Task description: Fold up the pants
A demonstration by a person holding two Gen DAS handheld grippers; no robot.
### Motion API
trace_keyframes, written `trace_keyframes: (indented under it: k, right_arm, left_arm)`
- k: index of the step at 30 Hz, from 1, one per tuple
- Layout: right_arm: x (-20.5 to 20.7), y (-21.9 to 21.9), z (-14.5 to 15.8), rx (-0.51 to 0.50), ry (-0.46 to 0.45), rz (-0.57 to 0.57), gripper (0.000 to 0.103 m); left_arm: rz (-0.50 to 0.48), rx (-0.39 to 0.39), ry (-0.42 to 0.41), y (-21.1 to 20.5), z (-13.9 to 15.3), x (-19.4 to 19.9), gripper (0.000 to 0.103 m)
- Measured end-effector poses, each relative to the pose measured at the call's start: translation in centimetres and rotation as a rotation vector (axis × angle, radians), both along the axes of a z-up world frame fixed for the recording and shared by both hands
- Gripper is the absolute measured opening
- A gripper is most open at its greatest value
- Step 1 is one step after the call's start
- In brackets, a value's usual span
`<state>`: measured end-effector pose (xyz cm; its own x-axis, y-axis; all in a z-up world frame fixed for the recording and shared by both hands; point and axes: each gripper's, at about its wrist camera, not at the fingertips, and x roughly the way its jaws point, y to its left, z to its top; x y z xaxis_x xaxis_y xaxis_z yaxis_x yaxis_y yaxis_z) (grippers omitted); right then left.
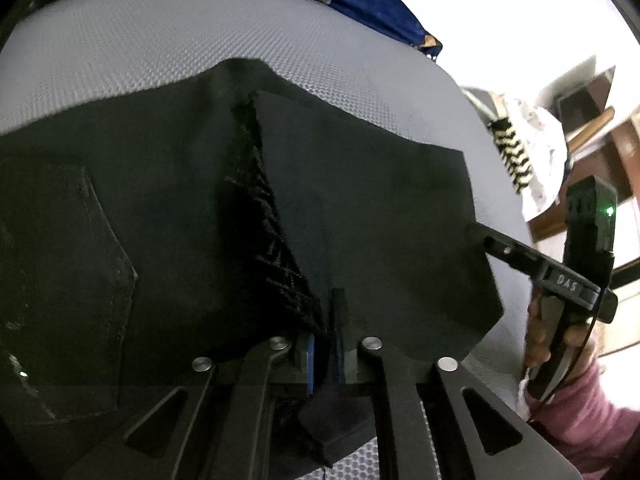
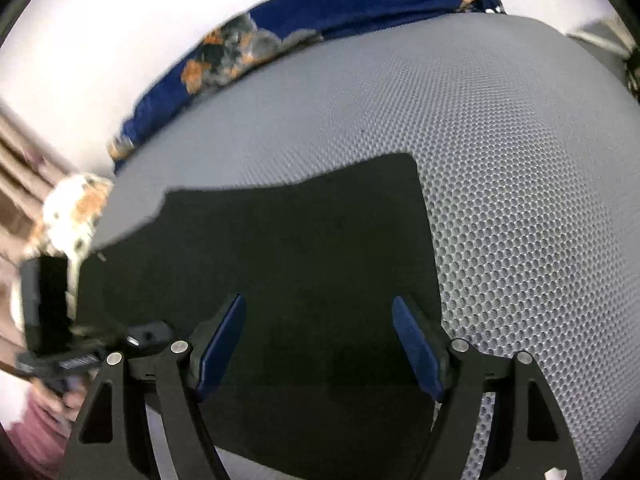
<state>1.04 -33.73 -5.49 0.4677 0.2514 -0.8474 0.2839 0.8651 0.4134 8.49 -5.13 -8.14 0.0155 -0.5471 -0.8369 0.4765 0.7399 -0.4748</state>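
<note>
Black pants [image 1: 160, 208] lie spread on a grey mesh surface [image 1: 160, 48]. A back pocket shows at the left and a folded-over flap [image 1: 380, 208] at the right. My left gripper [image 1: 325, 356] is shut on the pants' near edge, with black cloth pinched between its blue pads. My right gripper [image 2: 318, 344] is open, its blue pads wide apart just above the pants [image 2: 300, 248], and nothing is between them. It also shows in the left wrist view [image 1: 478, 236] at the flap's right edge. The left gripper shows in the right wrist view [image 2: 156, 332] at the left.
A dark blue patterned cloth [image 2: 360, 4] lies along the far edge of the mesh surface [image 2: 500, 160]. A white and orange cloth [image 2: 76, 208] sits off the left side. A striped item [image 1: 512, 152] and wooden furniture [image 1: 600, 128] stand beyond the right edge.
</note>
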Motion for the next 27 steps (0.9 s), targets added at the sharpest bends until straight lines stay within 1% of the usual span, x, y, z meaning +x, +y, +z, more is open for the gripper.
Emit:
trace_keyframes:
  k: [1, 3, 4, 5, 6, 7, 9, 10, 12, 14, 16, 18, 19, 21, 27]
  right_arm:
    - [0.2, 0.6, -0.2, -0.038, 0.011, 0.023, 0.073]
    - [0.5, 1.1, -0.1, -0.080, 0.021, 0.043, 0.073]
    - [0.7, 1.3, 0.1, -0.097, 0.025, 0.055, 0.073]
    - [0.9, 1.3, 0.2, -0.108, 0.021, 0.060, 0.071]
    - [1.1, 1.2, 0.6, -0.118, 0.009, 0.054, 0.071]
    - [1.3, 1.0, 0.9, -0.124, -0.001, 0.051, 0.071]
    - [2.0, 0.6, 1.4, -0.152, -0.015, 0.044, 0.071]
    - [2.4, 0.5, 1.4, -0.176, -0.014, 0.040, 0.071]
    - [3.4, 0.2, 1.3, -0.209, -0.013, 0.035, 0.069]
    - [4.0, 0.1, 1.1, -0.220, -0.007, 0.036, 0.066]
    - [4.9, -0.1, 0.6, -0.239, 0.008, 0.036, 0.065]
    - [5.5, 0.0, 0.4, -0.268, 0.015, 0.046, 0.065]
    - [5.8, 0.1, 0.2, -0.279, 0.022, 0.053, 0.065]
    - [5.9, 0.2, 0.1, -0.294, 0.023, 0.063, 0.065]
    - [5.9, 0.8, 0.0, -0.347, 0.028, 0.091, 0.065]
  left_arm:
    - [-0.009, 0.018, -0.015, -0.2, 0.2, -0.1, 0.011]
    - [-0.028, 0.079, -0.079, -0.7, 1.0, -0.5, 0.020]
    - [-0.025, 0.127, -0.147, -0.8, 1.7, -0.8, 0.022]
    - [-0.024, 0.151, -0.193, -0.6, 2.1, -1.0, 0.027]
    - [-0.022, 0.173, -0.275, -0.7, 3.0, -1.3, 0.032]
    - [-0.017, 0.177, -0.322, -0.7, 3.6, -1.4, 0.035]
    - [-0.003, 0.173, -0.392, -1.0, 4.5, -1.4, 0.052]
    - [-0.006, 0.159, -0.416, -1.4, 4.7, -1.3, 0.054]
    - [-0.015, 0.156, -0.437, -2.6, 4.7, -0.9, 0.056]
    - [-0.016, 0.176, -0.429, -3.7, 4.1, -0.2, 0.056]
    - [-0.016, 0.189, -0.400, -4.4, 3.0, 0.4, 0.056]
    - [-0.004, 0.242, -0.364, -5.3, 1.5, 1.4, 0.056]
    - [0.001, 0.255, -0.345, -5.5, 0.8, 1.7, 0.056]
    - [-0.001, 0.273, -0.388, -5.7, 0.6, 1.5, 0.056]
    - [0.007, 0.288, -0.382, -5.9, 0.6, 1.4, 0.056]
